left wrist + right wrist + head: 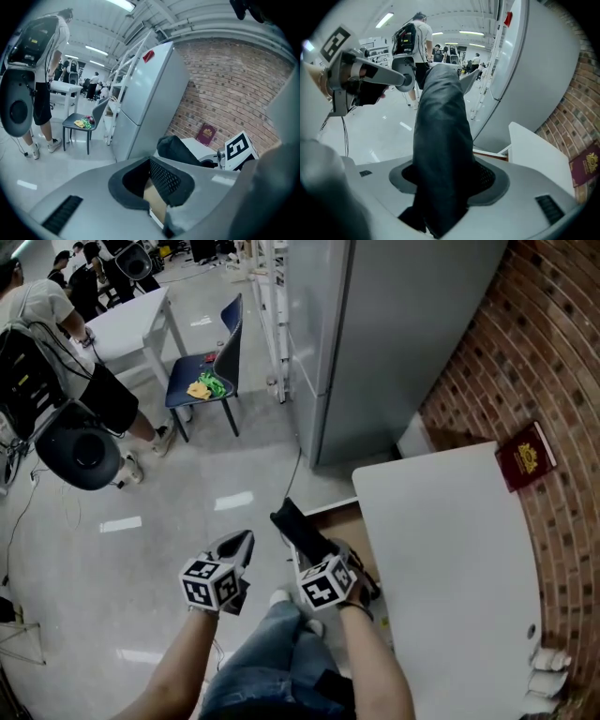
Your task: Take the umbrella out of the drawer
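A black folded umbrella hangs in the air over the floor, left of the white table, with my right gripper shut on it. In the right gripper view the umbrella fills the gap between the jaws and points away and up. My left gripper hovers just left of it. Its jaws stand slightly apart with nothing between them. From the left gripper view the umbrella shows as a dark bundle to the right. The wooden drawer sits open under the table's edge.
The white table carries a red booklet by the brick wall. A grey fridge stands behind the table. A blue chair, a black office chair and a standing person are at the far left.
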Available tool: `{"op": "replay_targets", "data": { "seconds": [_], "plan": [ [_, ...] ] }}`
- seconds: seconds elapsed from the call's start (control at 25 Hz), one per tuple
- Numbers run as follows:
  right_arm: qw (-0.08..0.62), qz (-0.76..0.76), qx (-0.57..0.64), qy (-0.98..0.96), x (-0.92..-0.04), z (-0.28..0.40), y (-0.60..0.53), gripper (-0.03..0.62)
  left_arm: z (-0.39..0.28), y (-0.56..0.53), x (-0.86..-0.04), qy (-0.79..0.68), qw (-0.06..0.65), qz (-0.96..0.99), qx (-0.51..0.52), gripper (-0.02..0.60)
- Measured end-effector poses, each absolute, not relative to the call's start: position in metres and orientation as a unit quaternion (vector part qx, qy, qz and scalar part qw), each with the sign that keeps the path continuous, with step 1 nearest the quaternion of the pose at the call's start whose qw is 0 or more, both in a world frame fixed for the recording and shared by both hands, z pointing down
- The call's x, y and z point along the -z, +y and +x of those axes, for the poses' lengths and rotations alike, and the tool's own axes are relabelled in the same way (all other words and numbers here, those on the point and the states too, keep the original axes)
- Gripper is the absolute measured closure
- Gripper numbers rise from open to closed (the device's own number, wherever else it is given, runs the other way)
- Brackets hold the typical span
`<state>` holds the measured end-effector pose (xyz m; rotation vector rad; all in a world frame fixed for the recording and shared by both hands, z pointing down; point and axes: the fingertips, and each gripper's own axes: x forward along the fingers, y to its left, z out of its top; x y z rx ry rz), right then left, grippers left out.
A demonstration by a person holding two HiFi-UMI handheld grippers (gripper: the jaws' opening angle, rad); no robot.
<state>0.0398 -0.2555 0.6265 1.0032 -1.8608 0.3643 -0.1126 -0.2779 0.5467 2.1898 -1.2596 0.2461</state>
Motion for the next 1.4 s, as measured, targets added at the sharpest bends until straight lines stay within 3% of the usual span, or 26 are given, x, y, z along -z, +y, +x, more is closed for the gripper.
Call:
{"op": "replay_targets", "data": {
  "seconds": [0.56,1.4],
  "plan": [
    [0.383,0.459,-0.145,-0.788,-0.525,0.064,-0.244,0.347,-0.085,-0.271,-0.458,-0.477,0.217,0.850,-0.058,0.583],
    [0.238,0.565,-0.133,-0.779,-0.418,0.154,-0.159,0.345,-0.031,-0.211,-0.377,-0.468,0.124,0.874,-0.026,0.583]
  ]
}}
